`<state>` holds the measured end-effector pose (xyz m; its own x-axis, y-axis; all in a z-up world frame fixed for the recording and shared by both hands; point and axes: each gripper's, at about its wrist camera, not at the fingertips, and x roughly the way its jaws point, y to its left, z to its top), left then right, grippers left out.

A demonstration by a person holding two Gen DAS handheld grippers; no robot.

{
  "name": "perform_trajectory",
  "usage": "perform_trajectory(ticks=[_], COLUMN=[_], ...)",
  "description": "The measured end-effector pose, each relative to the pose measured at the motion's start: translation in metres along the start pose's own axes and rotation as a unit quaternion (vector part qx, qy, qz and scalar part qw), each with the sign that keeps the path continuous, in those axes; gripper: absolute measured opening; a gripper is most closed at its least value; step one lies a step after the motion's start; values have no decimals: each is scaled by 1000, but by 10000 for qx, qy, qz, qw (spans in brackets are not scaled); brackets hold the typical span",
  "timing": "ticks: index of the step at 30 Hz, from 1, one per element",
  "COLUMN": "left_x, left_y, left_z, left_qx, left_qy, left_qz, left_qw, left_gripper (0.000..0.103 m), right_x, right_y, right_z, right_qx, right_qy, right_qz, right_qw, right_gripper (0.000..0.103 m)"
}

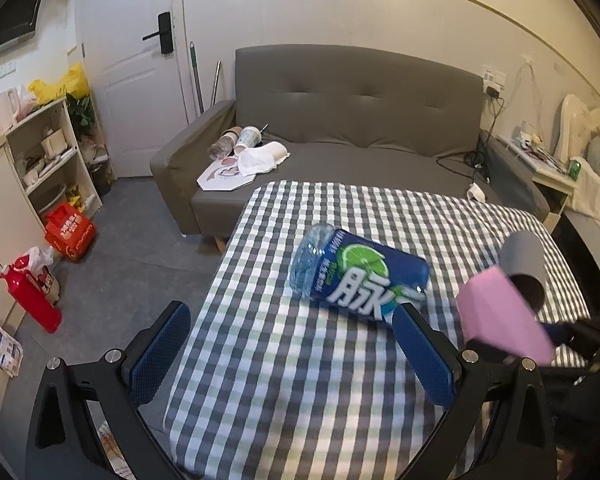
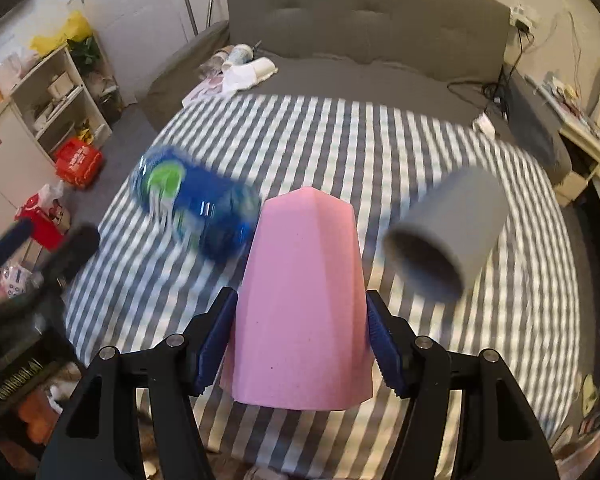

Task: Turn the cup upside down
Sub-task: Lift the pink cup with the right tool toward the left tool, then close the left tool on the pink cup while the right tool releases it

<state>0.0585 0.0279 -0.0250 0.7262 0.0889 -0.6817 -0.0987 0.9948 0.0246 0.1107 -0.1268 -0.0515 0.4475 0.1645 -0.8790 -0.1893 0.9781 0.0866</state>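
Note:
My right gripper [image 2: 300,336] is shut on a pink faceted cup [image 2: 302,304], held above the checked table with its closed end pointing away and its wide rim toward me. The cup also shows in the left wrist view [image 1: 500,316], at the right, blurred. My left gripper [image 1: 292,344] is open and empty above the near left part of the table. A blue bottle [image 1: 360,276] with a lime label lies on its side just beyond it. The bottle also shows in the right wrist view [image 2: 196,212].
A grey cup [image 2: 448,236] lies on its side on the checked tablecloth [image 2: 380,140], right of the pink cup. A grey sofa [image 1: 340,120] with cups and a cloth stands behind the table. Shelves and red boxes stand at left.

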Motion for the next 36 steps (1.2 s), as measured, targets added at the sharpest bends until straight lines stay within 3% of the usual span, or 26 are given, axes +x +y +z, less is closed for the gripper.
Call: perform_trajectory(ticks=[11,17,22,29,36], left_x=[-30,-34,-34,-31,7], left_y=[-1,-12,-32,-85,-131], left_z=[-22,-23,-23,-14,-6], left_qx=[-22,30,198,624,943], left_qy=[13,90,251,616,1469], left_qz=[25,158,93,-344,-583], left_qw=[10000,9998,9994,9956,9829], left_gripper=[103,103,103,103,103], right_x=[11,-13,-54,-90,-92], right_y=[-6,-20,-46,-96,-145], right_z=[-45,-47,-45,-47,-46], right_qx=[132,282,214,145,691], right_qy=[53,-134,-448,-717,-851], right_qz=[33,448,294,-292,-354], right_qw=[9999,9985,9983,9969,9933], right_gripper=[65,87,88,88,88])
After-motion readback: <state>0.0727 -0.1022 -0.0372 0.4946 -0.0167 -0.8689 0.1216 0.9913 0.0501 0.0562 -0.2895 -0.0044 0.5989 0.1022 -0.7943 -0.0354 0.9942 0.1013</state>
